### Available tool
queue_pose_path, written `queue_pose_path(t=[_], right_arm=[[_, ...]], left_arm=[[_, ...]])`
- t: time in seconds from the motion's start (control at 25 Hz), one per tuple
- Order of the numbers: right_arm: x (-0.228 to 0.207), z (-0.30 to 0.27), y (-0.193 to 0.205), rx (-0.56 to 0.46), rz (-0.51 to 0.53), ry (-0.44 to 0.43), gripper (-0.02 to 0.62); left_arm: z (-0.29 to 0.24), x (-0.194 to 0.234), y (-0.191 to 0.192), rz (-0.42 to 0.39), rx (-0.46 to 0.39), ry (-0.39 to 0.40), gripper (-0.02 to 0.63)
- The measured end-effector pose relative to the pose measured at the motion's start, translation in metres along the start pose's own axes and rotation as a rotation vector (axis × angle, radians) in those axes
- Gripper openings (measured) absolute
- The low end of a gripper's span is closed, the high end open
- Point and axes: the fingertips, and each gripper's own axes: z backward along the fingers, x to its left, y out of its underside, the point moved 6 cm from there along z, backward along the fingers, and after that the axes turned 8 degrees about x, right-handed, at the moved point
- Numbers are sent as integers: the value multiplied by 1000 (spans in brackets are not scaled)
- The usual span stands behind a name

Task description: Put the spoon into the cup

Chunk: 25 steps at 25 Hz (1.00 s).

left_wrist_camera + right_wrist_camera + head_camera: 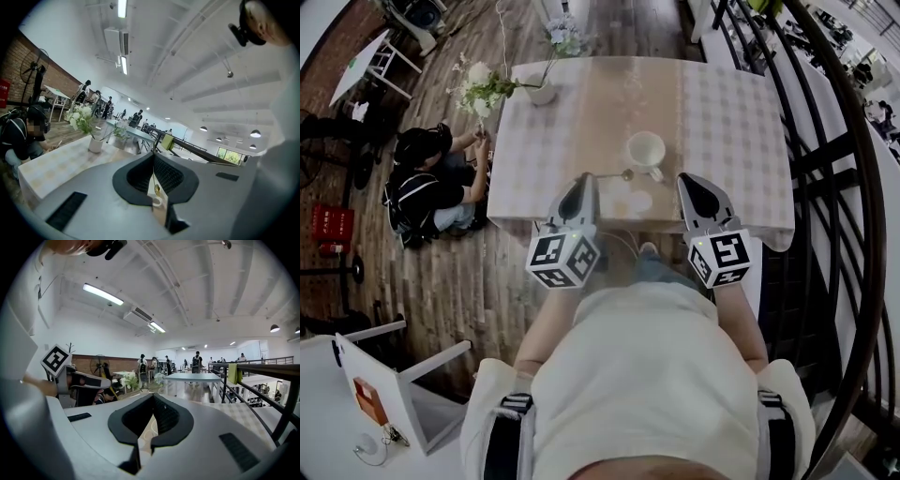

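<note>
The left gripper [584,185] and the right gripper [692,185] are fully closed, and nothing is held. Just beyond them, the spoon [617,174] is seen on the table [731,112] beside the empty cup [645,150]. Grasping and placing are not yet done.

the pale beige-and-white checked tablecloth [722,112] has a plain tan band down its middle. on it are a round white ceramic cup [646,150] and, to its left, a slim golden metal spoon [619,175]. at the far left corner a white vase [542,92] holds white flowers with green leaves [483,89]. the grey left gripper [586,180] and grey right gripper [692,180] have black pads and white cubes [563,258] with black square markers. the plank floor [487,272] is brown.
</note>
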Motion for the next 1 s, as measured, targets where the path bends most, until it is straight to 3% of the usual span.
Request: queue_pose_path(t=[1.0], right_arm=[[-86, -83, -5, 66, 7, -114, -3]], left_arm=[[-119, 16, 23, 33, 120, -138, 5]])
